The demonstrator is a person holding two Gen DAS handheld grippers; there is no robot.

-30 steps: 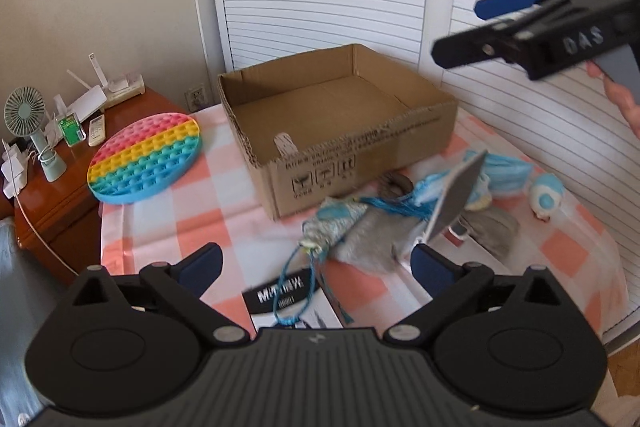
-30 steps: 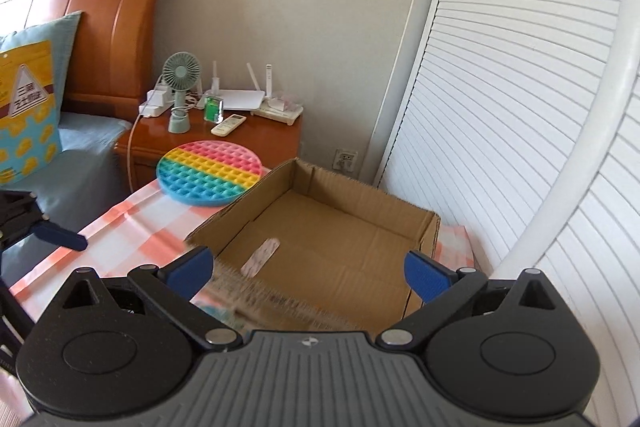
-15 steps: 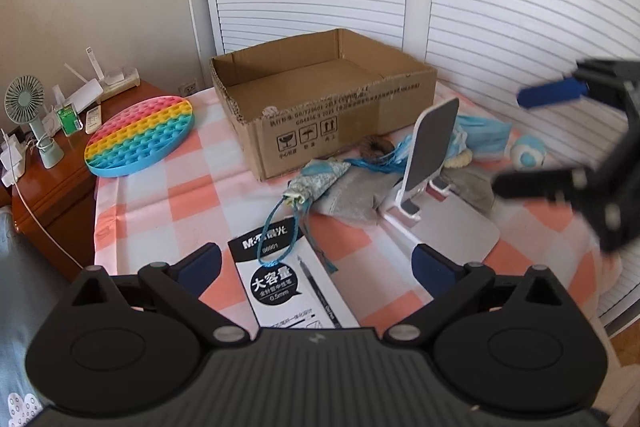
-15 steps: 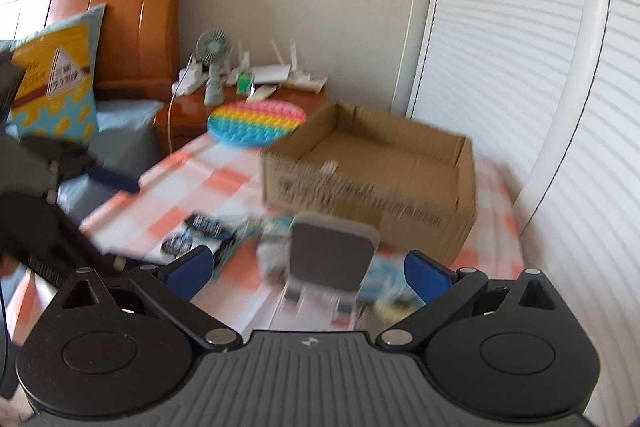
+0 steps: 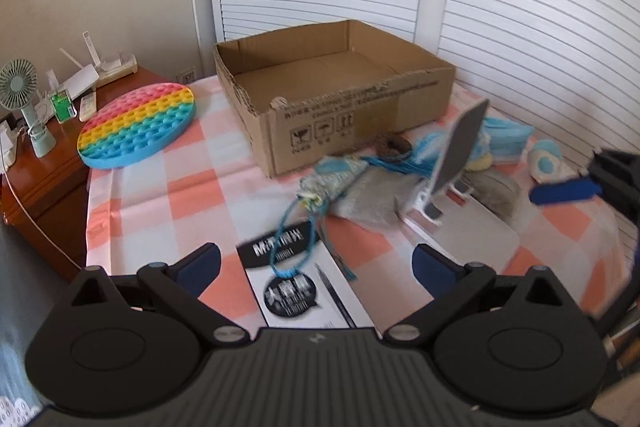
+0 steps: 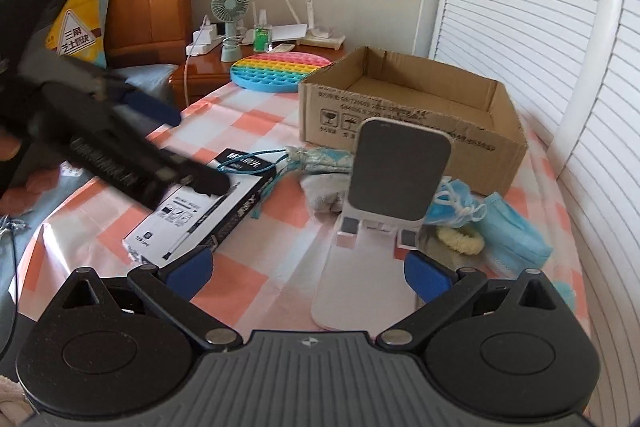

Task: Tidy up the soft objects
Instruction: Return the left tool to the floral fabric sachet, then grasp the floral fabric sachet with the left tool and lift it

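Note:
An open, empty cardboard box point(image 5: 360, 115) point(image 6: 420, 115) stands on the checkered table. In front of it lie soft things: a drawstring pouch with blue cord point(image 5: 332, 175) point(image 6: 320, 159), a grey cloth point(image 5: 372, 203), blue face masks point(image 5: 506, 141) point(image 6: 508, 227), a dark hair tie point(image 5: 394, 147), a cream scrunchie point(image 6: 460, 241) and a small blue-white plush point(image 5: 544, 161). My left gripper point(image 5: 316, 263) is open and empty above the pen box. My right gripper point(image 6: 306, 271) is open and empty, low before the phone stand.
A white phone stand point(image 5: 460, 163) point(image 6: 396, 179) stands among the soft things. A black-and-white pen box point(image 5: 296, 287) point(image 6: 204, 211) lies at the front. A rainbow pop-it mat point(image 5: 138, 125) point(image 6: 280, 71) overhangs the nightstand. Louvred doors stand behind the table.
My right gripper has pulled back from over the box and come down to the table's front right. My left gripper has drawn back slightly. Nothing was picked up.

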